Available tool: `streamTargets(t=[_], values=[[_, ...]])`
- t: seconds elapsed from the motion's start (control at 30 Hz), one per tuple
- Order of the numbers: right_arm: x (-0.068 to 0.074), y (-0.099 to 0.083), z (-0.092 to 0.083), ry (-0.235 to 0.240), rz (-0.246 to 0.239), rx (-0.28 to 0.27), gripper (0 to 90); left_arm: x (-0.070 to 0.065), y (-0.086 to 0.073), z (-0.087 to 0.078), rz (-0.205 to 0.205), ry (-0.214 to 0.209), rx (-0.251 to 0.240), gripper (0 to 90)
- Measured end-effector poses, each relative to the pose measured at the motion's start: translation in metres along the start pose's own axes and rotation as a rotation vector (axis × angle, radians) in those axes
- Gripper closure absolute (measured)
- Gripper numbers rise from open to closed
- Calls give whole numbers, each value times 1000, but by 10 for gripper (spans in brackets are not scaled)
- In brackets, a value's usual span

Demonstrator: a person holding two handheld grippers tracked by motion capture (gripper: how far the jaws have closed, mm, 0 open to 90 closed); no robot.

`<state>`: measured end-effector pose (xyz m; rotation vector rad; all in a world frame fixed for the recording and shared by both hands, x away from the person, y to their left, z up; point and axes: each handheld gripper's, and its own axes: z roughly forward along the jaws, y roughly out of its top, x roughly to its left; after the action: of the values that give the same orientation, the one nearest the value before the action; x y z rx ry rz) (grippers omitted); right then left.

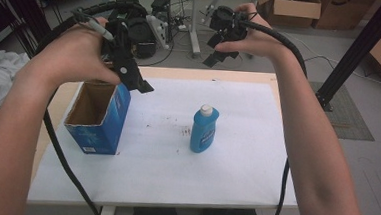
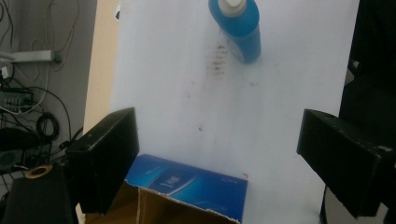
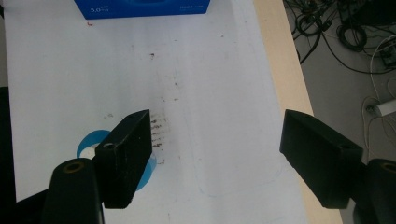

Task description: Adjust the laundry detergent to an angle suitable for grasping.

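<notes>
Currently, bottle (image 1: 204,130): stood upright, cap up, long axis vertical, mid-tabletop.
Box (image 1: 96,118): mouth up, near left edge.
Left gripper (image 1: 139,84): jaws apart, nothing held, above box.
Right gripper (image 1: 215,56): jaws apart, nothing held, above far edge.

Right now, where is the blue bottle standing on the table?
In the high view the blue bottle stands upright near the middle of the white sheet, right of the open blue box and apart from it, beside some dark smudges.

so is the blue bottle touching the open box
Apart. The high view shows the blue bottle standing upright with a stretch of bare white sheet between it and the open box.
</notes>
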<state>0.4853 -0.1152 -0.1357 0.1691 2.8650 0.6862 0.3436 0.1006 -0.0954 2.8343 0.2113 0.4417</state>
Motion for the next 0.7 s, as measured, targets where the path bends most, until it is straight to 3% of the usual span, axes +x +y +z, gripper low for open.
streamTargets(t=[0.3,0.57,0.7], values=[[1,-3,-3,3,-1,-6,239,-2,1,3,-12,0,11,132],[0,-9,-5,-12,9,-11,238,-5,1,16,-39,4,-49,113],[0,-14,-7,-15,14,-12,238,-6,1,22,-53,-8,-54,110]])
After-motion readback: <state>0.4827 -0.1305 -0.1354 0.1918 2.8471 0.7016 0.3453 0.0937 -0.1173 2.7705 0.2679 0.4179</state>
